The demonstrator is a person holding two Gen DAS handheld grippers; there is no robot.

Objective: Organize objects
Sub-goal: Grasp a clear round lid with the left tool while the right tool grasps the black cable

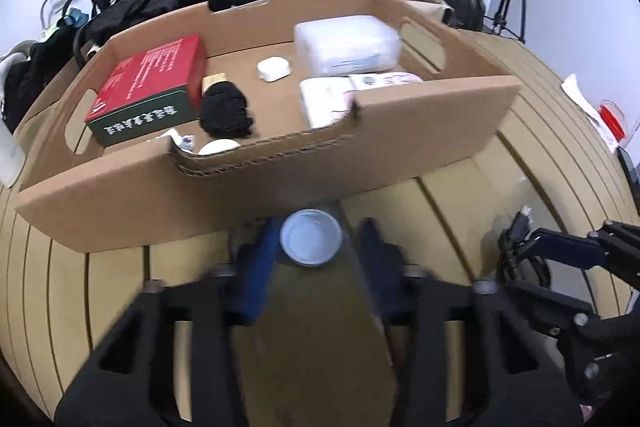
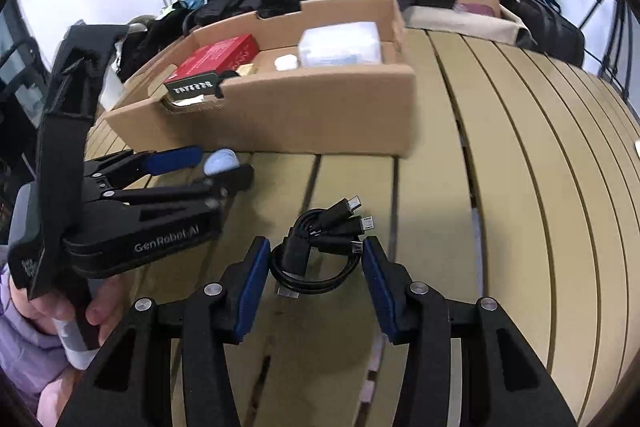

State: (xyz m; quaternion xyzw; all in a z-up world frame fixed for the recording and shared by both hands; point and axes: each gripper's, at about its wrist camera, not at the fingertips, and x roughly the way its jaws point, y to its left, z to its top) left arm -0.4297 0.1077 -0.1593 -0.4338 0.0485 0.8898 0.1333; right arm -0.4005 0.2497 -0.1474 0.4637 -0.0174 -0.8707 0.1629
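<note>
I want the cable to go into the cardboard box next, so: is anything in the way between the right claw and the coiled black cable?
Nothing visible is. The coiled black cable lies on the slatted table, just ahead of the open right claw, between its blue pads. The left claw, beside a small white cap, is off to the side.

Cardboard tray [image 1: 276, 183] on slatted table [image 1: 532, 155], holding: box [image 1: 152, 87] at left, socks [image 1: 226, 111] just right of it, small case [image 1: 274, 69] at centre rear, wrapped pack [image 1: 346, 47] at right rear, packet [image 1: 328, 101] before that. Round lid [image 1: 311, 237] on table before tray's front wall, between left gripper [image 1: 312, 251] fingers. Coiled cable [image 2: 320, 247] on table right of lid, between right gripper [image 2: 316, 259] fingers.
</note>
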